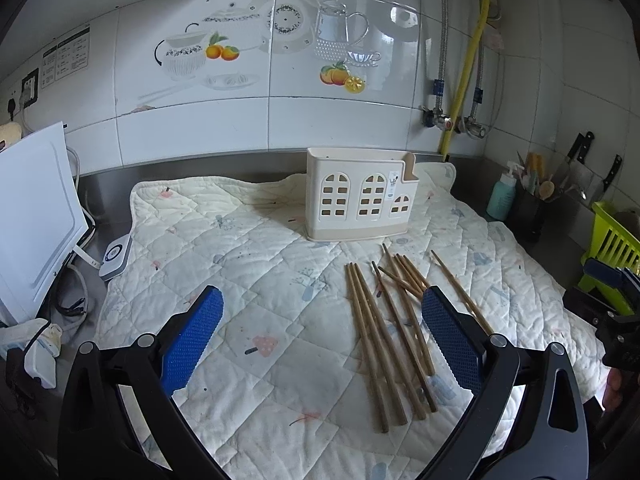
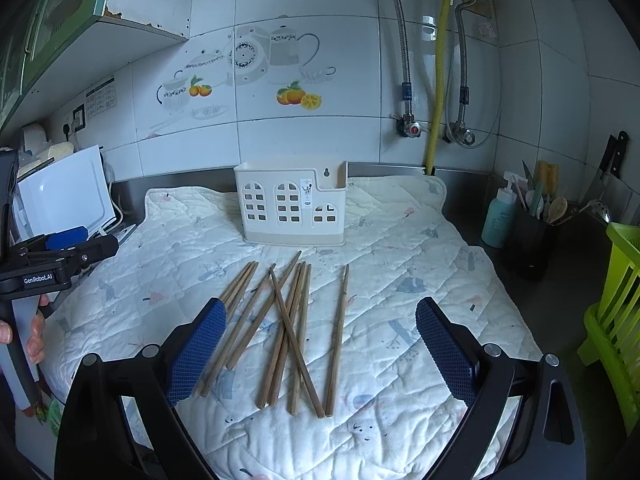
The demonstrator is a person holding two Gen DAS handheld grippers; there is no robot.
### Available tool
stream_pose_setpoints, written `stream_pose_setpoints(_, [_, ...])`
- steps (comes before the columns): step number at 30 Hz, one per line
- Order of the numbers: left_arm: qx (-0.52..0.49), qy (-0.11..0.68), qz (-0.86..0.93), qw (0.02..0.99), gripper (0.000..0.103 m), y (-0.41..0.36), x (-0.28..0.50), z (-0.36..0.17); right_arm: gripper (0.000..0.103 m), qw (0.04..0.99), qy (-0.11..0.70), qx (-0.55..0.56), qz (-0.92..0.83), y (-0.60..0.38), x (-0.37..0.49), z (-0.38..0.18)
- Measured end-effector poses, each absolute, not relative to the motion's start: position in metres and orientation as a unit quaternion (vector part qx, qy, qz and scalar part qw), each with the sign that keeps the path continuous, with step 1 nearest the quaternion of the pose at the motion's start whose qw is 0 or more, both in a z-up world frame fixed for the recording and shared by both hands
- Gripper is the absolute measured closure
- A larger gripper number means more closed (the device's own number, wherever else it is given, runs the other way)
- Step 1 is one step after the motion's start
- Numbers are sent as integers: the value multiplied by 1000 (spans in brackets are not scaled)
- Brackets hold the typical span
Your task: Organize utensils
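Observation:
Several wooden chopsticks (image 1: 384, 336) lie loose on a quilted white mat (image 1: 256, 264), partly crossed; they also show in the right wrist view (image 2: 288, 328). A cream utensil holder (image 1: 360, 196) with window cut-outs stands upright at the mat's far edge, also seen in the right wrist view (image 2: 292, 208). My left gripper (image 1: 322, 300) is open and empty, hovering above the mat with its right pad over the chopsticks. My right gripper (image 2: 320, 312) is open and empty, straddling the chopstick pile from the near side. The left gripper also appears at the left edge of the right wrist view (image 2: 64, 248).
A white appliance (image 1: 32, 216) and cables sit at the left. A teal bottle (image 1: 502, 196), a black pot of utensils (image 1: 534, 208) and a green dish rack (image 1: 612, 248) stand at the right. Knives hang on the tiled wall (image 1: 580, 152). Pipes and valves run behind the holder.

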State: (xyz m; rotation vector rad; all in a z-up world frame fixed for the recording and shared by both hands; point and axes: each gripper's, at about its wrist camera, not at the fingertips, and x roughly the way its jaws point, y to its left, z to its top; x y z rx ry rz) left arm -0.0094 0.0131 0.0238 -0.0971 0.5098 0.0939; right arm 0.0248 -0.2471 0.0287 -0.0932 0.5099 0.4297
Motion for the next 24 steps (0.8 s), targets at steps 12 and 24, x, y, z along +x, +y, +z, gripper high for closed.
stream_pose_setpoints(12, [-42,235,58,969,5,17,-11,36,11,947,240,-39,210,-248,27,36])
stream_pose_setpoints(24, [-43,237,60,969,5,17,-14,36,14,946,241,-36,213,-248,26,35])
